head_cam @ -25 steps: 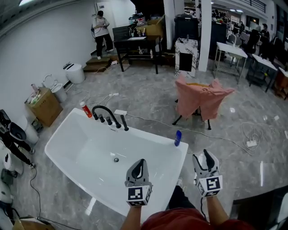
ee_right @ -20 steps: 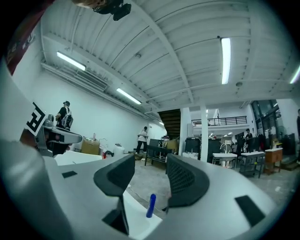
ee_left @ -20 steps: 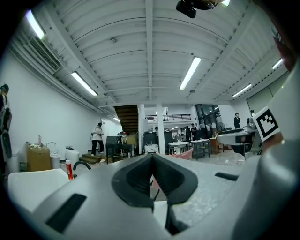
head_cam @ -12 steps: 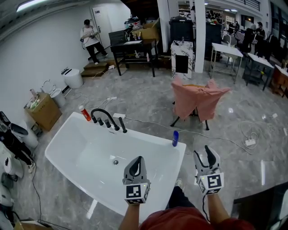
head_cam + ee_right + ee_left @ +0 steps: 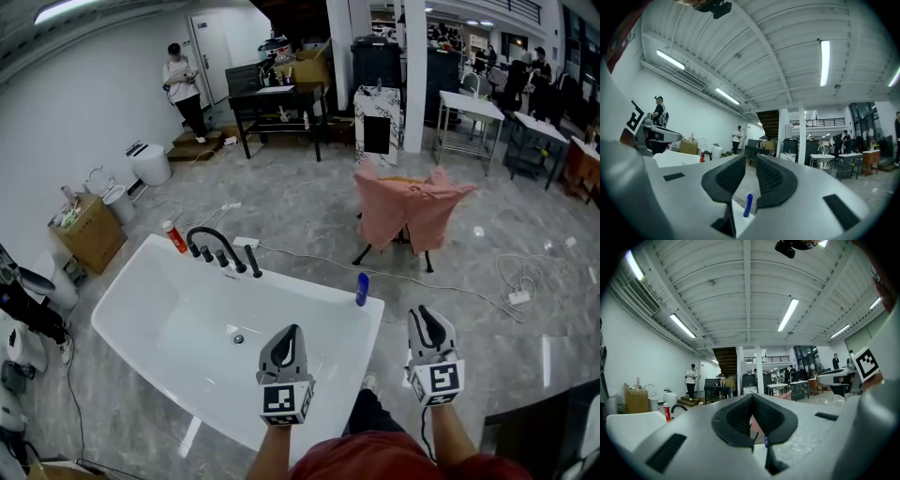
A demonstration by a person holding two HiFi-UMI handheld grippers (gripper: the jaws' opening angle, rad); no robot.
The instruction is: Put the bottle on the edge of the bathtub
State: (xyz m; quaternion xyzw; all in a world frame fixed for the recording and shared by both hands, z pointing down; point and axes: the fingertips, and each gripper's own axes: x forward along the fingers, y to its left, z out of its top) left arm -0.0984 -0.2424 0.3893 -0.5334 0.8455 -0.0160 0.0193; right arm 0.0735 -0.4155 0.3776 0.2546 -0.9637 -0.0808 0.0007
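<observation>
A white bathtub (image 5: 302, 290) lies below me in the head view. A small blue bottle (image 5: 362, 289) stands upright on its far right corner; it also shows low between the jaws of my right gripper view, as the blue bottle (image 5: 747, 205) well ahead. My left gripper (image 5: 289, 336) hangs over the tub's near edge, shut and empty. My right gripper (image 5: 427, 323) hovers over the floor to the tub's right, short of the bottle. Its jaws are closing, a narrow gap remains, and nothing is between them.
A black faucet (image 5: 217, 242) and a red-capped bottle (image 5: 175, 236) sit at the tub's far left edge. A pink cloth on a stand (image 5: 412, 211) is beyond the tub. A cardboard box (image 5: 90, 225) stands left, cables cross the floor, and a person (image 5: 183, 80) stands far back.
My right gripper's jaws have drawn closer together. Both grippers stay in nearly the same place, and the blue bottle has not moved on the tub's edge.
</observation>
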